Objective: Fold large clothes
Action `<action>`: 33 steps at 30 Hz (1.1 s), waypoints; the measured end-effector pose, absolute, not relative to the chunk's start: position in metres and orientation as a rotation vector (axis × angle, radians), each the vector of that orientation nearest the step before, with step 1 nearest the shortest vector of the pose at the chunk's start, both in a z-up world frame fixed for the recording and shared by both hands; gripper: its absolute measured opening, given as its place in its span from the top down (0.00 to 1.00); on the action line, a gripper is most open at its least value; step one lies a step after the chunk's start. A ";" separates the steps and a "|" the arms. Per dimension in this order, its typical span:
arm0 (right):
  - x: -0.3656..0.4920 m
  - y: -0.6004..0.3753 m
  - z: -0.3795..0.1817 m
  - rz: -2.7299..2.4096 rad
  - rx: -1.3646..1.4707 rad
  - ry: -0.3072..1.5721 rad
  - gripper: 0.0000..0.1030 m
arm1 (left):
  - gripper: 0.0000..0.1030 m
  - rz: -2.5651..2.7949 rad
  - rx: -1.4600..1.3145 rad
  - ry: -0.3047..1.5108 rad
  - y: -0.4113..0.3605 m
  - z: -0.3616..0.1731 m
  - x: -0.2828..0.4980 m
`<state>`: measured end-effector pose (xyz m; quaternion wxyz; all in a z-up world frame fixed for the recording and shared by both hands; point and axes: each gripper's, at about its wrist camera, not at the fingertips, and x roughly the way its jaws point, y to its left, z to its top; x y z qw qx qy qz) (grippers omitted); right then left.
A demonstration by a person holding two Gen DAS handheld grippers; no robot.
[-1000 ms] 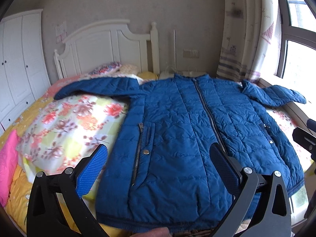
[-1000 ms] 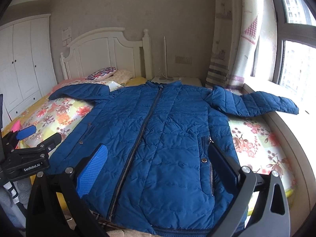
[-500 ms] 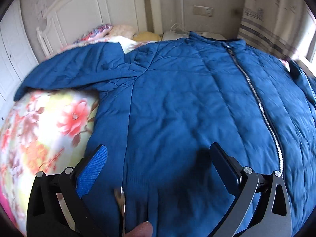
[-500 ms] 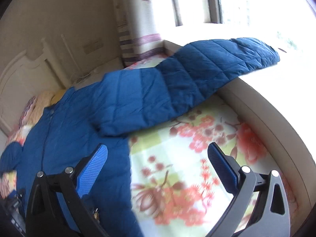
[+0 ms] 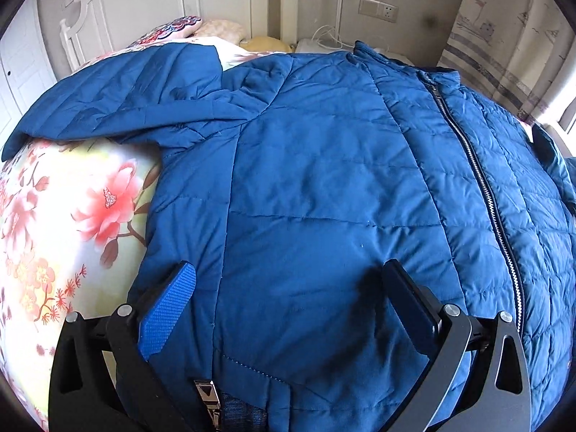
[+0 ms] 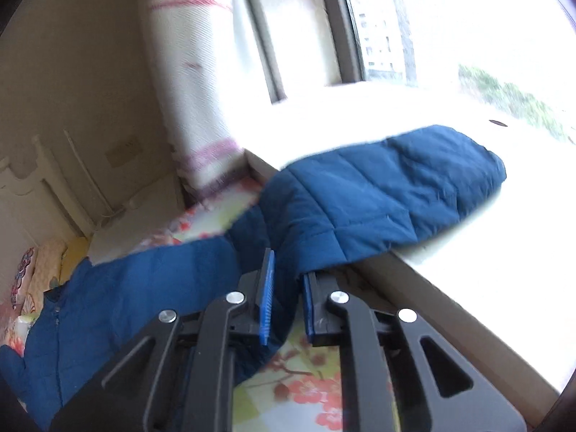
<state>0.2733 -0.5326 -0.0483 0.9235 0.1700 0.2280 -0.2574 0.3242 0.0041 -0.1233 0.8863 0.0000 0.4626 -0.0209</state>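
A bed (image 5: 54,216) with a floral cover carries a blue quilted jacket (image 5: 324,180) spread front-up across it, zip closed, collar toward the headboard (image 5: 144,0), one sleeve (image 6: 388,194) reaching over the bed's window-side edge onto the sill. The left tool (image 5: 288,280) stands wide over the jacket's side panel, while the right tool (image 6: 286,280) is pinched on that sleeve

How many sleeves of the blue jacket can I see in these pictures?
2. One sleeve lies spread to the left over the floral bedding. The other sleeve reaches onto the window ledge, pinched by the right gripper.
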 end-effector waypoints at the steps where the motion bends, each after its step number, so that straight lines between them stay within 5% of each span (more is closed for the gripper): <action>1: 0.277 -0.512 -0.037 -0.477 0.304 0.450 0.91 | 0.04 -0.042 0.002 0.965 0.004 -0.124 0.324; 5: 0.298 -0.401 -0.006 -0.183 0.081 0.425 0.91 | 0.04 -0.059 0.001 0.966 0.005 -0.123 0.324; 9: 0.323 -0.286 -0.034 0.103 -0.089 0.560 0.89 | 0.04 -0.087 -0.038 0.953 0.011 -0.121 0.321; 13: 0.350 -0.235 -0.123 0.221 -0.141 0.905 0.42 | 0.04 -0.108 -0.076 0.942 0.017 -0.120 0.320; 19: 0.330 -0.280 -0.130 0.220 0.000 0.954 0.28 | 0.04 -0.114 -0.082 0.930 0.017 -0.119 0.318; 25: 0.258 -0.402 -0.082 0.106 0.322 0.710 0.28 | 0.04 -0.133 -0.132 0.913 0.023 -0.117 0.317; 31: 0.298 -0.475 -0.119 0.014 0.469 0.793 0.29 | 0.04 -0.133 -0.068 0.900 0.011 -0.117 0.315; 32: 0.306 -0.473 -0.125 0.008 0.453 0.813 0.34 | 0.04 -0.136 -0.079 0.893 0.012 -0.116 0.314; 33: 0.311 -0.467 -0.123 -0.029 0.418 0.812 0.61 | 0.04 -0.140 -0.090 0.888 0.014 -0.115 0.313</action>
